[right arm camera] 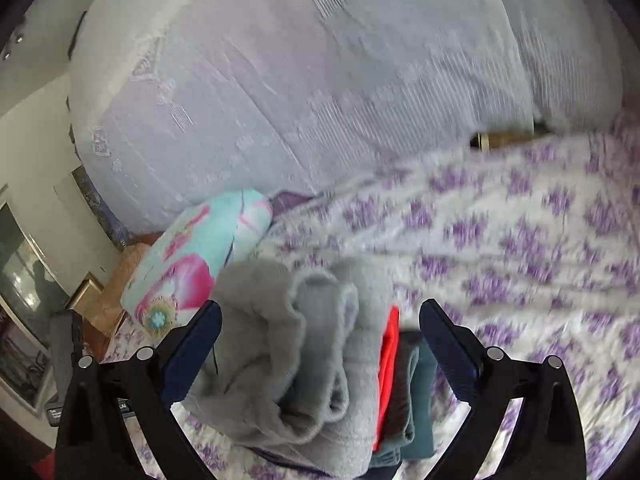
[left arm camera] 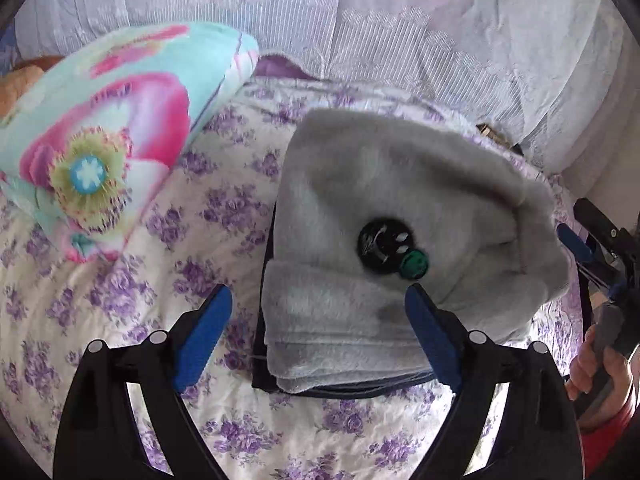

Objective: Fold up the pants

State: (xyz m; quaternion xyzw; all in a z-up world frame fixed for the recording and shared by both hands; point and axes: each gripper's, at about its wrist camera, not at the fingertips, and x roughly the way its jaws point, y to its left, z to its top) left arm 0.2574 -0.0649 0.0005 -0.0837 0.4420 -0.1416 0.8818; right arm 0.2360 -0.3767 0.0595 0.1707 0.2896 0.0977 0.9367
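Observation:
The grey fleece pants (left arm camera: 384, 240) lie folded in a bundle on top of a stack of clothes on the floral bedspread; a black and green round patch (left arm camera: 390, 250) shows on them. My left gripper (left arm camera: 320, 340) is open, its blue pads on either side of the bundle's near left edge, above it. In the right wrist view the same grey pants (right arm camera: 296, 360) sit bunched between the open fingers of my right gripper (right arm camera: 320, 352). The right gripper also shows at the right edge of the left wrist view (left arm camera: 592, 248), beside the bundle.
Under the grey pants lie dark (left arm camera: 320, 390), red (right arm camera: 388, 368) and teal (right arm camera: 420, 400) folded garments. A turquoise and pink flowered pillow (left arm camera: 108, 132) lies at the left. A white lace curtain (left arm camera: 360, 20) hangs behind the bed. The purple floral bedspread (left arm camera: 200, 240) covers the bed.

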